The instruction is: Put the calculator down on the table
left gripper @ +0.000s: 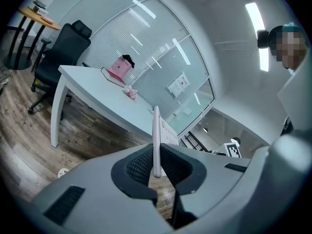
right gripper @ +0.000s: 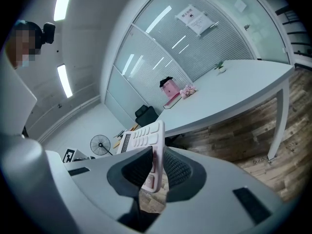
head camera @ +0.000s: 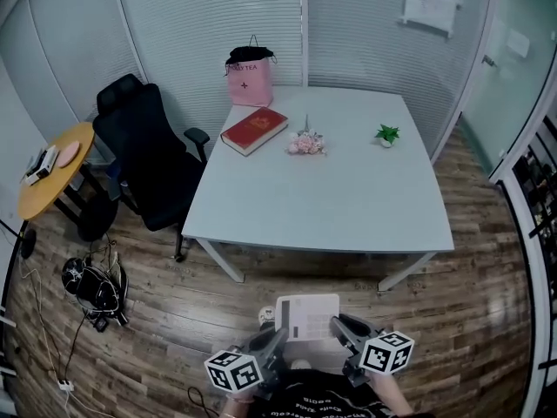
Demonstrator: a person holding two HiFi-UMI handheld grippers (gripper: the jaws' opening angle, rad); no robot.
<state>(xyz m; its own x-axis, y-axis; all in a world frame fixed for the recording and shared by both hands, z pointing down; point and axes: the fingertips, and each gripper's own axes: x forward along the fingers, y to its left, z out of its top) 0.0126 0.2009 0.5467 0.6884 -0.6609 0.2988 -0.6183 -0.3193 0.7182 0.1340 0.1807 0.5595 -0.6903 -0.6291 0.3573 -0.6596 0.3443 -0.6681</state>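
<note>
— Two grippers sit closest, low in the head view: the left gripper [head camera: 277,338] and the right gripper [head camera: 339,329], with the calculator [head camera: 307,316] slung between them. Why both?

— It's a thin, wide slab. Each one pinches a side edge, so it rides flat, keys up, and can't swing.

— Are the jaws really on it?

— Yes. The left gripper view shows them nearly together, with the calculator's edge clamped between the pads. The right pair stands a touch wider and is closed over the keypad side.

— Where is it relative to the table [head camera: 348,207]?

— Not over it yet. It hangs above the wooden floor, short of the near edge.

— Is there room to land?

— Plenty, I'd judge. The near half is bare. The red book [head camera: 254,130], flowers [head camera: 305,143], small plant [head camera: 387,134] and pink bag [head camera: 250,81] all keep to the far side.

— And its height?

— Hard to read from so steep a view; it may be about tabletop level. It needs carrying forward past the edge, then lowering level. If one grip loosens first, a corner could drop.
</note>
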